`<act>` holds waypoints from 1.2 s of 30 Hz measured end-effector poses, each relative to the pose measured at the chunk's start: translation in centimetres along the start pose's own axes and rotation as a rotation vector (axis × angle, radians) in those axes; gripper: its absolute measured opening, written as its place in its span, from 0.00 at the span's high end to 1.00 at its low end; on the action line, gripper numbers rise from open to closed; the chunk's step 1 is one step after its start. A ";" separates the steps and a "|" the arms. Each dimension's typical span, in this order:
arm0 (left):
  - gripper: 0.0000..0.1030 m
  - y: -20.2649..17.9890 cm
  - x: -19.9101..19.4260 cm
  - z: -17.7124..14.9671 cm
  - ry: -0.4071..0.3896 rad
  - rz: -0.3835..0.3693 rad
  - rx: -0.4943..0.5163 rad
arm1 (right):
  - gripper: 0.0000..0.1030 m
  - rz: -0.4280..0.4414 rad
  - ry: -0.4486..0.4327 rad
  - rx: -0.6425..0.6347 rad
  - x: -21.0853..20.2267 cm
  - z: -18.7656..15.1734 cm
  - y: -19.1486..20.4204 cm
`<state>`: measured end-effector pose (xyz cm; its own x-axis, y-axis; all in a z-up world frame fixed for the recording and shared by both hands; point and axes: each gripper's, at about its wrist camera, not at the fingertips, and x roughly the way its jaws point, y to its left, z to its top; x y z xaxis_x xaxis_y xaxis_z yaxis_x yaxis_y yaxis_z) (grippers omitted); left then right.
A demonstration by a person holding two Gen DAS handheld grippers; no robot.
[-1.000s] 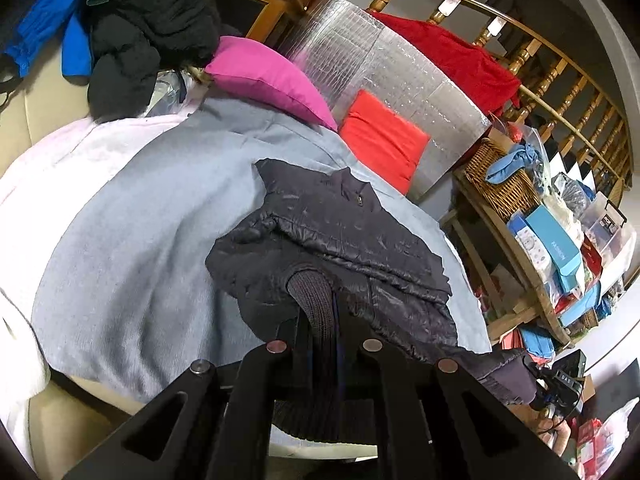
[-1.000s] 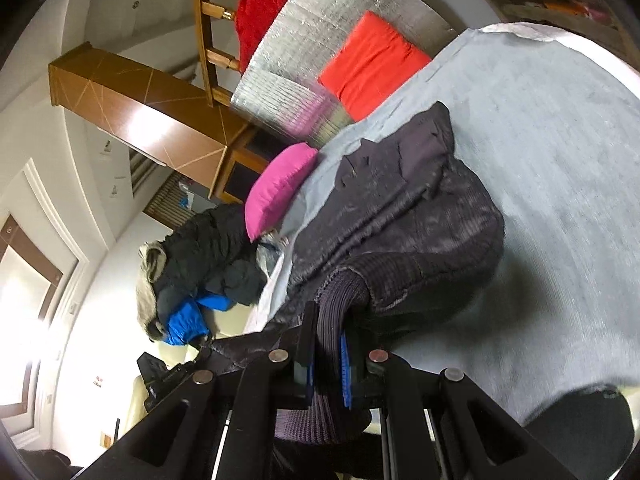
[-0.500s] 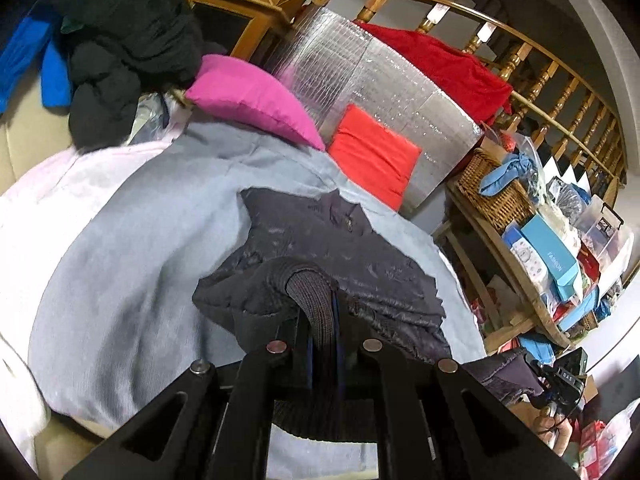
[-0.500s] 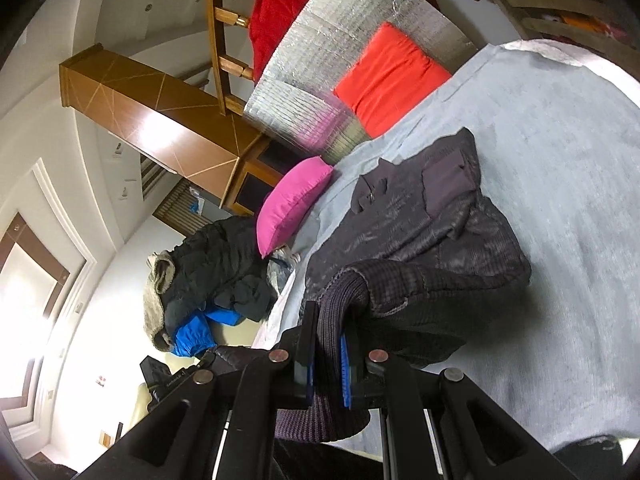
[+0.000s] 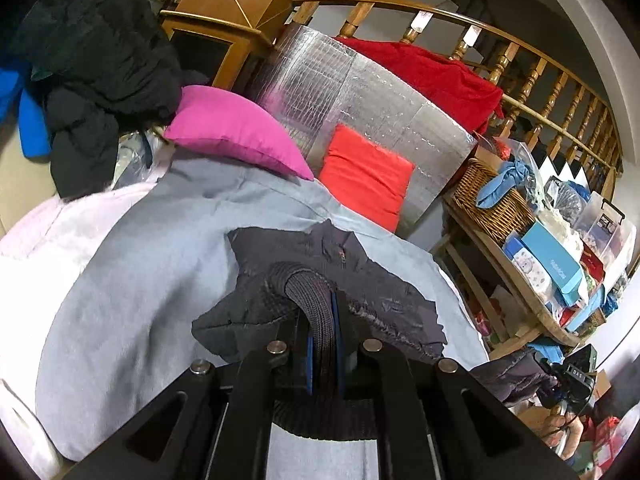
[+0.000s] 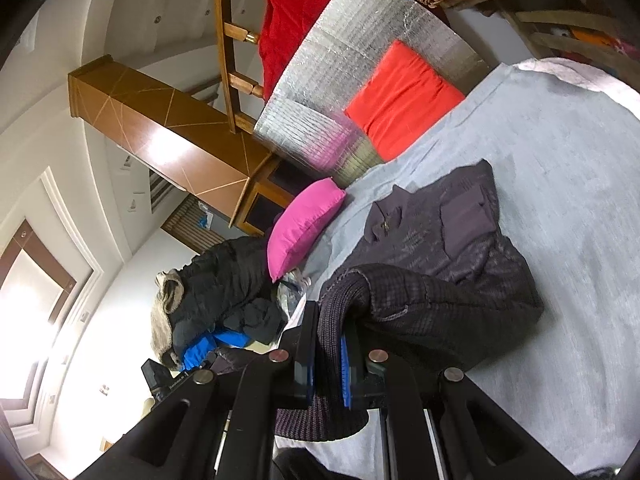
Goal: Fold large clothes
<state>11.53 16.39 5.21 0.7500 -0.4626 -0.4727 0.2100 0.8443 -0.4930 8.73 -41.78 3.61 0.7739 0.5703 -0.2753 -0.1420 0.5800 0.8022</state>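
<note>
Dark quilted jacket with ribbed knit trim, lying partly folded on a pale grey-blue cloth that covers the bed; its collar and zip pull face the far end, toward the cushions. Left hand-held gripper: jaws closed on a ribbed knit band of the jacket, the fabric pinched between the blue-edged pads and arching up over the fingertips. Right hand-held gripper: likewise clamped on a ribbed knit edge of the same jacket, with the quilted body draped away from the jaws onto the cloth. In the left wrist view the other gripper shows at the lower right, held in a hand, with a further part of the jacket trailing to it.

Beyond the jacket, a magenta cushion rests at the far edge of the cloth; just beside it an orange-red cushion leans against a silver foil insulation panel. A red blanket hangs over the wooden banister behind the panel. A pile of black and blue coats sits at the left, near the magenta cushion. To the right stands a wooden shelf carrying a wicker basket and assorted boxes.
</note>
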 end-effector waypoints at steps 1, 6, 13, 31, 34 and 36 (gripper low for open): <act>0.92 0.0 0.1 0.2 -0.001 0.001 0.001 | 0.90 0.001 -0.002 -0.003 0.2 0.3 0.1; 0.92 -0.1 1.0 1.5 -0.013 0.007 0.008 | 0.90 0.006 -0.022 -0.010 1.3 1.7 0.4; 0.92 -0.2 1.4 1.2 -0.012 0.015 0.024 | 0.90 -0.005 -0.029 -0.006 1.7 2.0 -0.2; 0.92 0.3 -0.4 -0.6 -0.009 0.027 0.012 | 0.90 -0.011 -0.023 -0.024 0.6 0.3 0.5; 0.92 0.2 -0.5 -0.7 -0.008 0.031 0.017 | 0.90 -0.010 -0.021 -0.022 0.6 0.3 0.3; 0.92 0.1 -0.6 -0.8 -0.010 0.032 0.022 | 0.90 -0.009 -0.021 -0.022 0.6 0.2 0.3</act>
<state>10.57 16.52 4.87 0.7625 -0.4329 -0.4809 0.1995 0.8643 -0.4617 9.27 -41.40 3.82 0.7881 0.5525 -0.2712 -0.1480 0.5978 0.7879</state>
